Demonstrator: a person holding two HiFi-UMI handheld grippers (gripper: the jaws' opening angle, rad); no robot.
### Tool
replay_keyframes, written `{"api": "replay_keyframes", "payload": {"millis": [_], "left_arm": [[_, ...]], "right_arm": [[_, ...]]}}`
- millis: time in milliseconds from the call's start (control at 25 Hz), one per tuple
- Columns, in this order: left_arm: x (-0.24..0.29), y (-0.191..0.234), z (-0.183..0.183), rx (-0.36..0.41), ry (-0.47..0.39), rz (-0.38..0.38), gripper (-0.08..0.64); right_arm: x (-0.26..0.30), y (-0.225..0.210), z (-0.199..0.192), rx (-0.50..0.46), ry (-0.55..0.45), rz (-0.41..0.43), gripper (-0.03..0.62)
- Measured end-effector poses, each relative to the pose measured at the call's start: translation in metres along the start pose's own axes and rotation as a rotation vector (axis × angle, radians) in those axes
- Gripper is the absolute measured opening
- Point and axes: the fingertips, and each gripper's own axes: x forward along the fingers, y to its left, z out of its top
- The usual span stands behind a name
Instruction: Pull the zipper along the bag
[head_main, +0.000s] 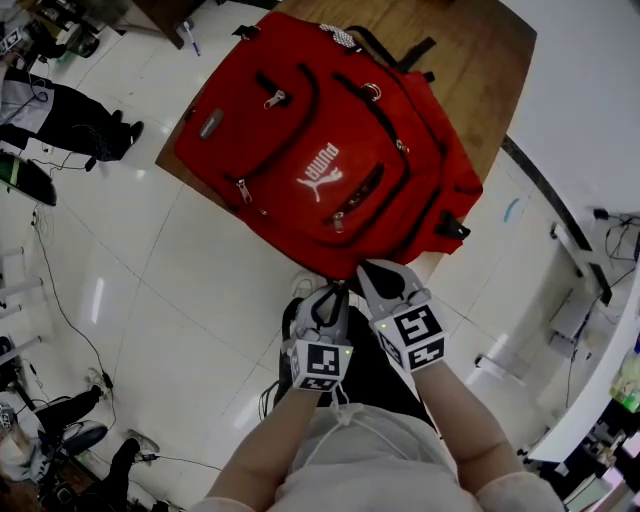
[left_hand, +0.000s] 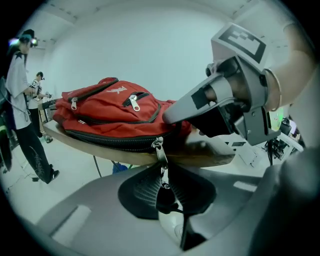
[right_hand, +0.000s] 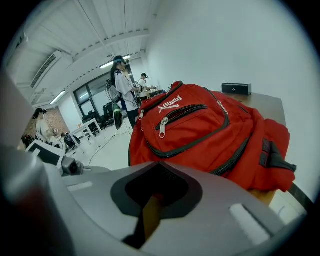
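Note:
A red backpack (head_main: 320, 150) lies on a wooden table (head_main: 470, 60), with both grippers at its near edge. In the left gripper view a metal zipper pull (left_hand: 160, 149) hangs from the bag's dark main zipper over the table edge, and my left gripper (left_hand: 164, 172) is shut on it. In the head view the left gripper (head_main: 330, 300) sits just below the bag. My right gripper (head_main: 378, 275) is beside it on the right, shut on the bag's near edge. In its own view the right gripper (right_hand: 156, 196) shows only a thin slit with a bit of red at the tips.
The table's near edge (left_hand: 125, 155) runs right under the zipper. A small black box (right_hand: 236, 88) stands on the far end of the table. People stand off to the left (left_hand: 20, 100) on the white tiled floor (head_main: 200, 300), with desks and cables around.

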Motion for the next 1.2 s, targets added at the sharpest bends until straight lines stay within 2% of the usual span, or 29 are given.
{"api": "replay_keyframes", "payload": {"millis": [160,280,440,600,760,1200], "left_arm": [[-0.007,0.002,-0.001,-0.058,0.025,-0.057,0.009],[-0.015,0.004,-0.001,-0.096,0.041,-0.107,0.012],[-0.021,0.006,0.002,-0.087,0.068,-0.161,0.018],[-0.025,0.017,-0.005,-0.085,0.125,-0.190,0.017],[-0.029,0.037,-0.008,-0.113,0.140,-0.181,0.018],[-0.043,0.092,-0.004,-0.120,0.120,-0.090,0.018]], "right_arm": [[-0.001,-0.002,-0.005,-0.009,0.039,-0.023,0.008],[0.002,-0.002,-0.009,-0.036,0.062,-0.036,0.008],[0.003,-0.002,-0.017,-0.061,0.115,-0.043,0.008],[0.008,-0.003,-0.015,-0.047,0.116,-0.033,0.008],[0.012,-0.004,-0.019,-0.082,0.174,-0.039,0.006],[0.014,-0.009,-0.021,-0.025,0.250,-0.069,0.006]]}}
